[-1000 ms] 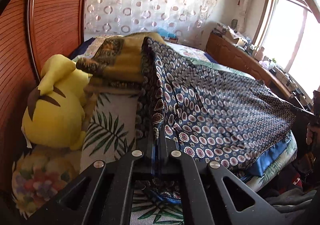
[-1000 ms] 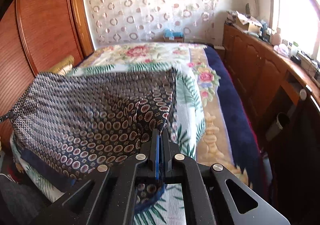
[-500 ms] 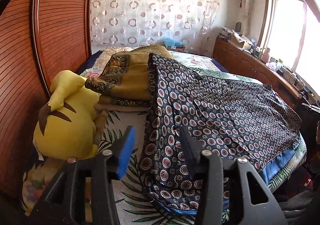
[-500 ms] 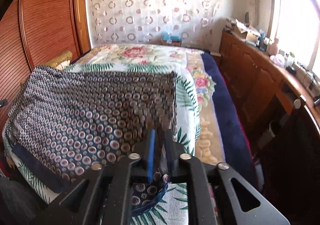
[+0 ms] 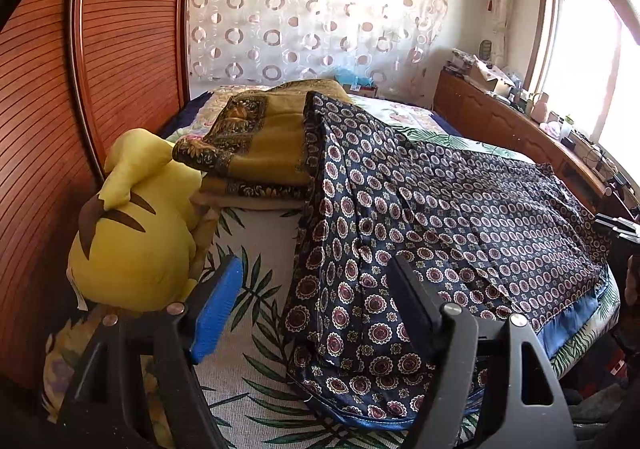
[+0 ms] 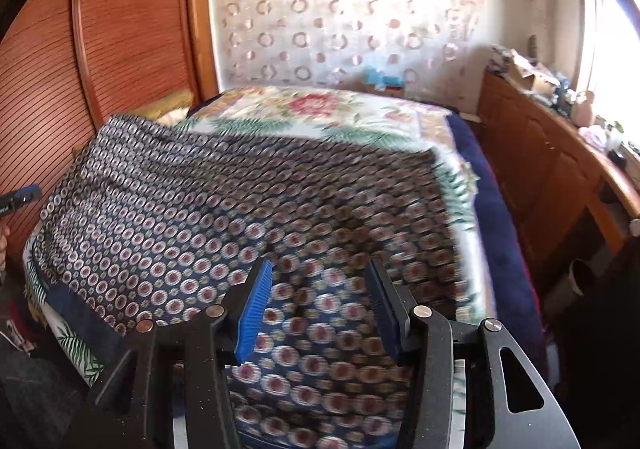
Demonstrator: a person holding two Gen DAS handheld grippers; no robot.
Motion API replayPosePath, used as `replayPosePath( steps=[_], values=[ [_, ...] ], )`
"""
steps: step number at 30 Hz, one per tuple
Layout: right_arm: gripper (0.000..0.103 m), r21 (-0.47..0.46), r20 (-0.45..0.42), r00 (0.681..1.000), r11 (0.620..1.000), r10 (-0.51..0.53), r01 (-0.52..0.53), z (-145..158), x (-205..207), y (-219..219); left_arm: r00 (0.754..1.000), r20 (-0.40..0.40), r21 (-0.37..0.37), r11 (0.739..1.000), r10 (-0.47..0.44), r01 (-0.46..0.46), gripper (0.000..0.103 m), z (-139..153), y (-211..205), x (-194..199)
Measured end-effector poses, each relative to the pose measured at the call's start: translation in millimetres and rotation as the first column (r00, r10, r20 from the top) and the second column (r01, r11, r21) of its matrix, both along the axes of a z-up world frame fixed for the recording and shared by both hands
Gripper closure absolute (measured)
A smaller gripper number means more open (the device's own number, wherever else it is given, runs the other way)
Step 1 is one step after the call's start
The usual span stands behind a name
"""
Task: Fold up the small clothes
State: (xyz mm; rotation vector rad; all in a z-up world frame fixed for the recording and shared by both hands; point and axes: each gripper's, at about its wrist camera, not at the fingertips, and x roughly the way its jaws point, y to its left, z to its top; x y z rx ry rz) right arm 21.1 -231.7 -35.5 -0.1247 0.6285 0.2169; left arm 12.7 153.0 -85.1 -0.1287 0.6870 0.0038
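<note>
A navy garment with a red-and-white medallion print (image 5: 440, 217) lies spread on the bed, its far left corner draped over a stack of folded cloths. It also fills the right wrist view (image 6: 240, 209). My left gripper (image 5: 316, 297) is open and empty, just above the garment's near left corner. My right gripper (image 6: 318, 289) is open and empty above the garment's near right part. The left gripper's tip shows at the left edge of the right wrist view (image 6: 20, 197).
A yellow plush toy (image 5: 132, 233) lies left of the garment by the wooden headboard (image 5: 80, 89). Folded mustard cloths (image 5: 260, 145) are stacked behind it. The floral bedspread (image 6: 320, 109) extends beyond. A wooden cabinet (image 6: 540, 169) runs along the right side.
Both grippers have opened and let go of the garment's corners. The garment has dropped and now lies flat on the bed. Both grippers have drawn back slightly.
</note>
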Motion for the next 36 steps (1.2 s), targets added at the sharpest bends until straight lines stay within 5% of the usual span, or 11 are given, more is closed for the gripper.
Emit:
replayPosePath(
  steps=[18,36],
  values=[
    [0.053,-0.038,-0.102,0.994,0.998,0.039,-0.043,-51,39,37,0.998,-0.063,-0.026,1.0,-0.003,0.002,0.028,-25,3,3],
    [0.052,-0.065,-0.089,0.995,0.997,0.035,-0.041,-51,35,40,0.992,-0.123,-0.025,1.0,-0.013,0.01,0.028,-48,-5,5]
  ],
)
